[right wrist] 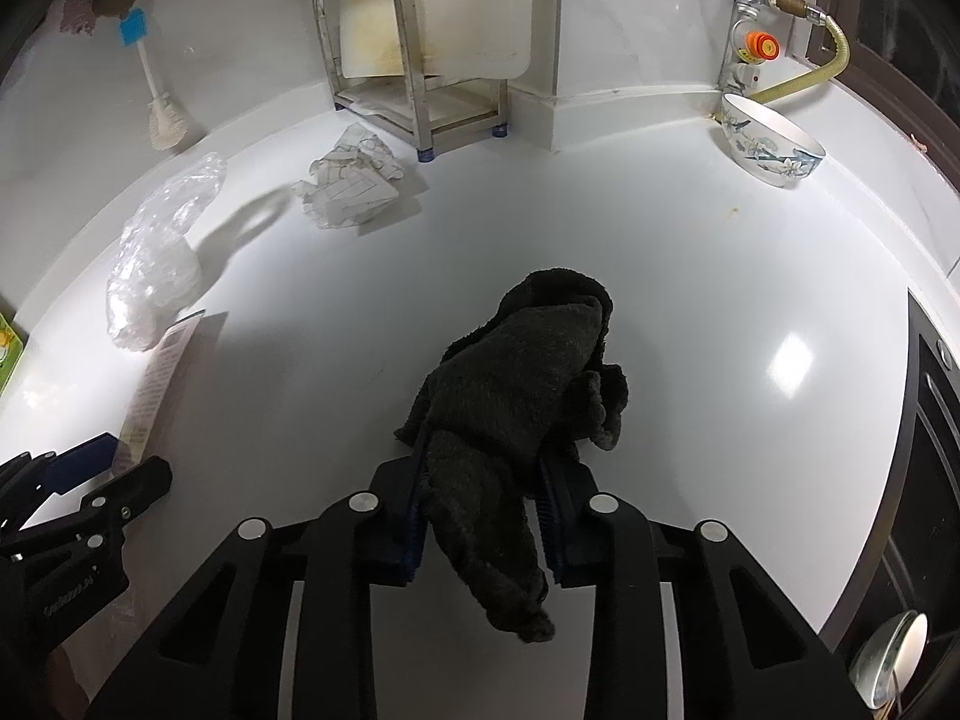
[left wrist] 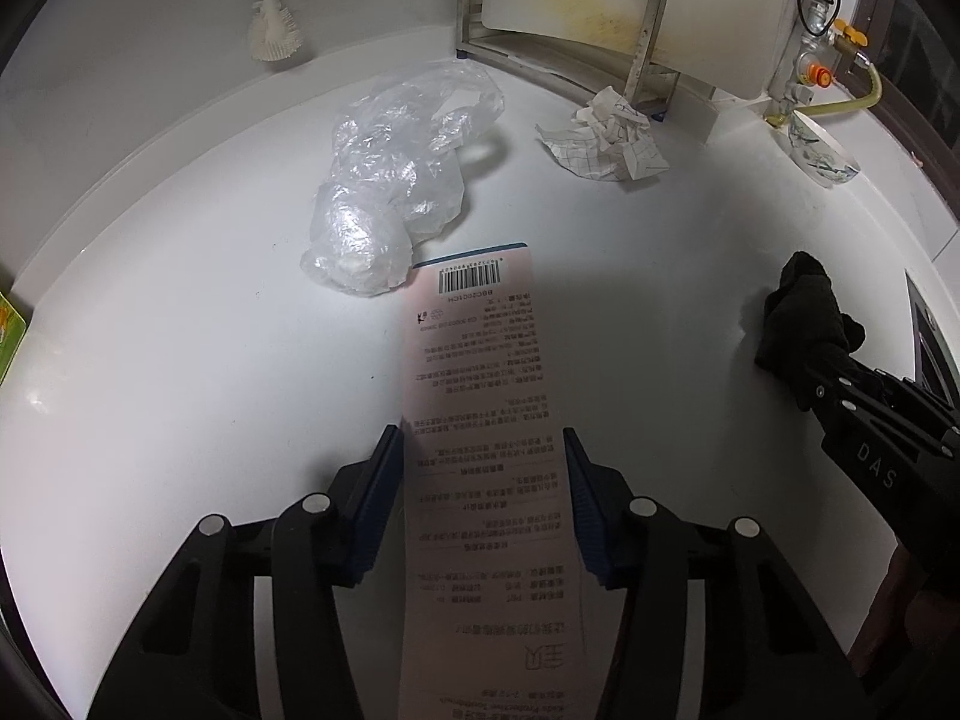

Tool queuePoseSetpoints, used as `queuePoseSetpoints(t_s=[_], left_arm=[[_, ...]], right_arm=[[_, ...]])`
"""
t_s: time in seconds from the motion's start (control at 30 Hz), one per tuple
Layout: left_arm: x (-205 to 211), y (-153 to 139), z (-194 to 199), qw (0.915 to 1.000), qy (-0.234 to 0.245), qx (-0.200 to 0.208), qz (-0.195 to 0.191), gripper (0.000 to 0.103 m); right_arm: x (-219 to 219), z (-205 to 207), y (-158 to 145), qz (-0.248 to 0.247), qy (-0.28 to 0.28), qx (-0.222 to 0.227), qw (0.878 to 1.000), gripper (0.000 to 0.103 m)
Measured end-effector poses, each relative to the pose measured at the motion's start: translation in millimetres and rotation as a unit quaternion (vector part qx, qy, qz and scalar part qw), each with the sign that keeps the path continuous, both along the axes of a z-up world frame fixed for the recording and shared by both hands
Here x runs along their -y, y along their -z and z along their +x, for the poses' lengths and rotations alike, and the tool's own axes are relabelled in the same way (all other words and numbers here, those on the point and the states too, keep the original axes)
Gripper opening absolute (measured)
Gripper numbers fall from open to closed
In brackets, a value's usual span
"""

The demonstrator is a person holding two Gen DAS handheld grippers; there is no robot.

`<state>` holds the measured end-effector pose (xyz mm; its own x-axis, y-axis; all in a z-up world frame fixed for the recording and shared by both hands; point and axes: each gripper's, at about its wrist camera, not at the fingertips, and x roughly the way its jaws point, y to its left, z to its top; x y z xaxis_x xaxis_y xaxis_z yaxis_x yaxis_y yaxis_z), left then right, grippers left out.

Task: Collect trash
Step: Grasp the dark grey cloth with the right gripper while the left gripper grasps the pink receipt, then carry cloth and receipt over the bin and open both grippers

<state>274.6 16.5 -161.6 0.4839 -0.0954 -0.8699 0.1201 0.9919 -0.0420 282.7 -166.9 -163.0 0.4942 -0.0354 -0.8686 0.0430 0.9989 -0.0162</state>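
Observation:
My left gripper [left wrist: 483, 444] is shut on a long pinkish printed box [left wrist: 486, 420] with a barcode, held over the white counter; the box also shows in the right wrist view [right wrist: 159, 372]. Just beyond its tip lies a crumpled clear plastic bag [left wrist: 390, 186], also in the right wrist view [right wrist: 159, 252]. A crumpled checked paper [left wrist: 606, 138] lies near the steel rack, also in the right wrist view [right wrist: 351, 186]. My right gripper [right wrist: 483, 462] is shut on a dark grey cloth [right wrist: 528, 384], resting on the counter; the cloth shows at the right of the left wrist view [left wrist: 804, 318].
A steel rack [right wrist: 384, 54] holding a white cutting board stands at the back wall. A flowered bowl [right wrist: 771, 144] sits at the back right by gas pipes [right wrist: 756, 30]. A white brush [left wrist: 273, 30] hangs on the left wall. A stove edge [right wrist: 930, 420] is at the right.

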Motion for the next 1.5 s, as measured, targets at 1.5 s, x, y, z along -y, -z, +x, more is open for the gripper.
queuePoseSetpoints(t_s=[1.5], left_arm=[[6.7,-66.2,-156.1,0.9972,0.025,0.070,-0.004,0.051]], right_arm=[[-17.4,-194.7,-76.1,0.041,-0.020,0.046,0.998,0.022]])
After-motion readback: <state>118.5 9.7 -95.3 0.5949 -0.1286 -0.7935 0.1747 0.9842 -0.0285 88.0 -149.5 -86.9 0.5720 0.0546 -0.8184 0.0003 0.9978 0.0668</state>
